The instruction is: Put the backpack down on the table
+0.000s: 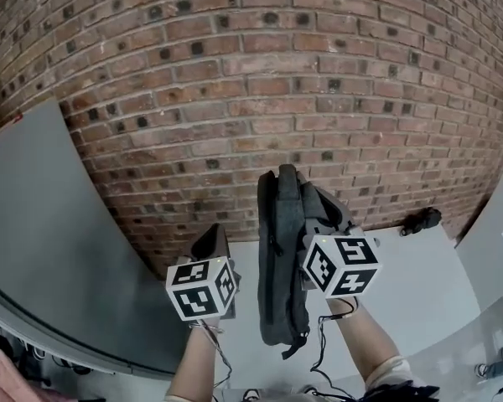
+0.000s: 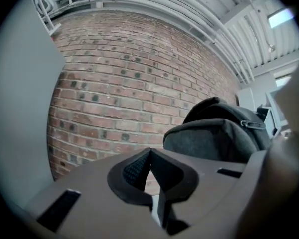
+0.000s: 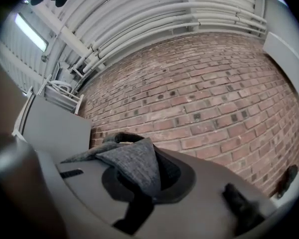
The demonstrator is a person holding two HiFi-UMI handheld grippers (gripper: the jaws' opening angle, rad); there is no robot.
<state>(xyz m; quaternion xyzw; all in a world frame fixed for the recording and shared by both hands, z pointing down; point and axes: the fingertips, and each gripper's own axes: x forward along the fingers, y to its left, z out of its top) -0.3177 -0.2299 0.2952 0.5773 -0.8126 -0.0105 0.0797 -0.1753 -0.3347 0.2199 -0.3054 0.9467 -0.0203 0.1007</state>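
Grey backpack (image 1: 277,266) hangs by R gripper's (image 3: 147,158) thin fabric pinch, L gripper (image 2: 149,156) closed w/ nothing; may slip before table (image 1: 419,283).

Dk grey backpack (image 1: 281,258) upright, edge-on, over white table (image 1: 423,296).

Left forearm (image 1: 193,363) and right forearm (image 1: 365,342) reach out from the near edge, side by side; left gripper (image 1: 211,241) points far, jaws together, nothing between; right gripper (image 3: 142,171) pinches backpack (image 1: 281,258) fabric.
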